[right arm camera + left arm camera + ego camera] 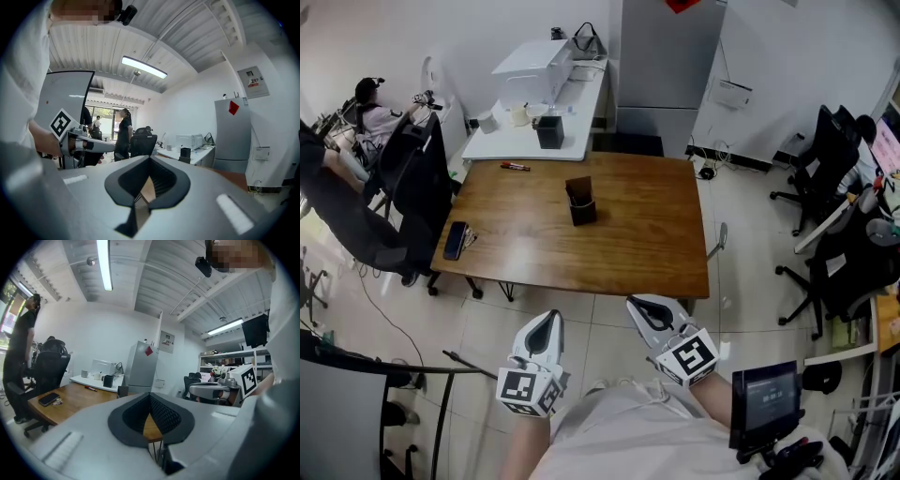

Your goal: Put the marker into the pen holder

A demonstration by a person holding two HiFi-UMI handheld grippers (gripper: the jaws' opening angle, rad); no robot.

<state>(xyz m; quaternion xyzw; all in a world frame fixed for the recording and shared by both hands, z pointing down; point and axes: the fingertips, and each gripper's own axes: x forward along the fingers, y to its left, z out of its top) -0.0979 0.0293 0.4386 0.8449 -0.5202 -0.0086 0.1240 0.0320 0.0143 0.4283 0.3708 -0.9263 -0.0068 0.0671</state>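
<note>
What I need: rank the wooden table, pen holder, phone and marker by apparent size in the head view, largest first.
1. wooden table
2. pen holder and phone look about alike, too close to rank
3. marker, smallest

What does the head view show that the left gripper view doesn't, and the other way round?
Only the head view: a small screen at the bottom right, and the left gripper seen from outside.
Only the left gripper view: the ceiling lamp, and that gripper's jaws close up, shut with nothing between them.
Both: the wooden table with the marker, the pen holder and a phone, plus the right gripper.
</note>
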